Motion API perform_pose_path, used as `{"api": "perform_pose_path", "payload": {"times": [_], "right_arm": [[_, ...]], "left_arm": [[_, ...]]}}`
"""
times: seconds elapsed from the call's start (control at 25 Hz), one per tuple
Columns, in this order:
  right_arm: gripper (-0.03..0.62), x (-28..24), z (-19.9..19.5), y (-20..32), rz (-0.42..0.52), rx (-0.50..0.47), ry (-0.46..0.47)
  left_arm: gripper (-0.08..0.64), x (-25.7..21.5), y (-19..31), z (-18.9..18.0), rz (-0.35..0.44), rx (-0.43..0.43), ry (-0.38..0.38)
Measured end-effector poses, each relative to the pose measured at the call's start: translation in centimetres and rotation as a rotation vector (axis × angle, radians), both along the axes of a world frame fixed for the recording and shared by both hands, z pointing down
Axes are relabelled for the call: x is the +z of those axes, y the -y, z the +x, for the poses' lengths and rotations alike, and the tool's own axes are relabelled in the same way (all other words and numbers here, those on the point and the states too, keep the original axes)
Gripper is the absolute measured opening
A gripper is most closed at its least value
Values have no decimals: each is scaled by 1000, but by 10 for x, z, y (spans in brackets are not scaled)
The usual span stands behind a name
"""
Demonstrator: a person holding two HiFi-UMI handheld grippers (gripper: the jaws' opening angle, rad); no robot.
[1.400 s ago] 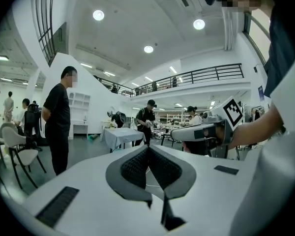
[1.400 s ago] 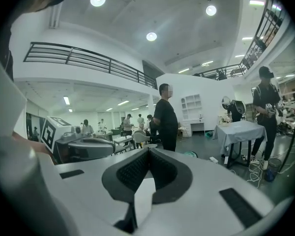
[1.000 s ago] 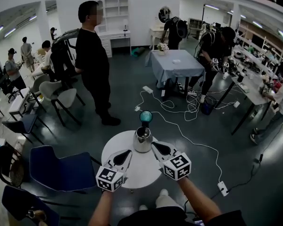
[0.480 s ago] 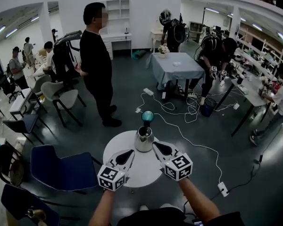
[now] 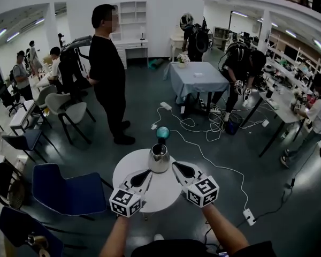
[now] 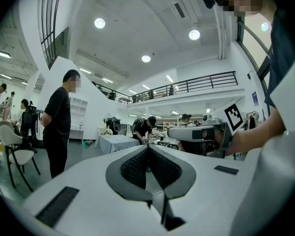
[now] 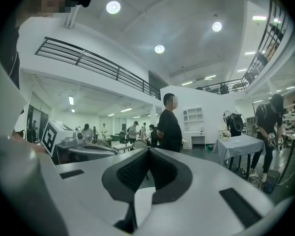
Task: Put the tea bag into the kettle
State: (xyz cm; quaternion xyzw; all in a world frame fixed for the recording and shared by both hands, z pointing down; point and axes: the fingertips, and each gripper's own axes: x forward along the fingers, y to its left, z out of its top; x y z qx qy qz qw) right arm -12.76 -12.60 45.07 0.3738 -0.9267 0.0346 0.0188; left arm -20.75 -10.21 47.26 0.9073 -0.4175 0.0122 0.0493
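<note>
A steel kettle [image 5: 159, 158] stands upright at the far side of the small round white table [image 5: 129, 171]. In the head view my left gripper [image 5: 147, 172] hovers over the table just near-left of the kettle, and my right gripper [image 5: 174, 165] hovers just near-right of it. Both point away from me, to either side of the kettle. The left gripper view shows its pads [image 6: 137, 163] pressed together with nothing between them. My right gripper's pads [image 7: 137, 168] meet the same way. No tea bag shows in any view.
A teal round object [image 5: 162, 133] stands on the floor just beyond the table. A blue chair [image 5: 69, 189] sits to the left. A person in black [image 5: 109, 74] stands further back. White cables [image 5: 203, 130] and a power strip [image 5: 247, 216] lie on the floor to the right.
Both grippers have risen slightly over the table and stay shut. The head view has shifted a little. The kettle keeps its place on the table.
</note>
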Motion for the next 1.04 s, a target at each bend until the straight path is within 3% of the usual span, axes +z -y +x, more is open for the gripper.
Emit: {"api": "perform_pose_path", "payload": {"times": [1.04], "right_arm": [[17,-23,96,-125,39,-54,18]], "left_arm": [[15,-32,-121,104,48,-30,2]]}}
